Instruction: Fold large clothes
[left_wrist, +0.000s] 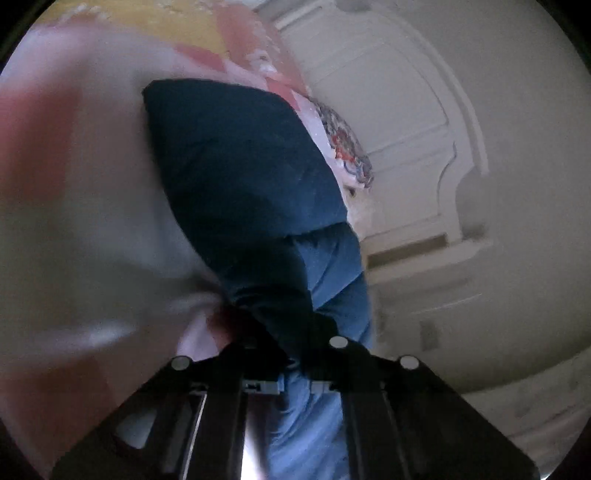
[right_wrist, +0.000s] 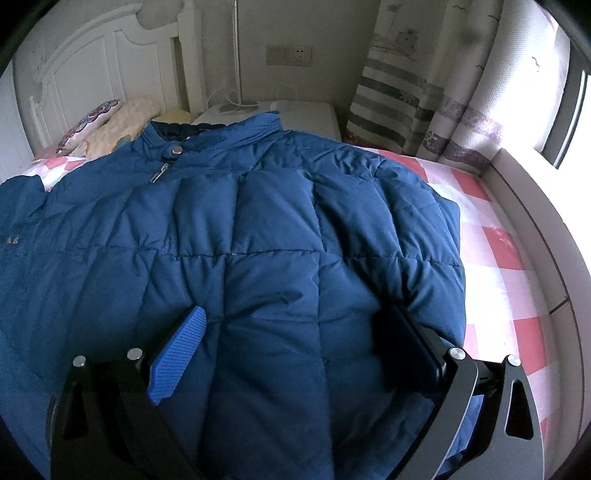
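Jacket (right_wrist: 258, 240) spread on checked bed (right_wrist: 495, 258); left tool (left_wrist: 280, 354) clenched on jacket fabric; right tool (right_wrist: 295, 343) released, straddling jacket.

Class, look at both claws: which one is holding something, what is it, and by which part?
The left claw is shut on blue jacket fabric; which part cannot be told. The right claw stands open astride the jacket's padded body, gripping nothing.

Left wrist view: dim, heavy motion blur; dark blue quilted padded jacket (left_wrist: 243, 177) smeared, soft. Right wrist view: sharper; daylight from bright window (right_wrist: 569, 110) at 2 o'clock, glare on pink-and-white checked bedsheet (right_wrist: 491, 254). Fisheye bending, black vignette at rims.
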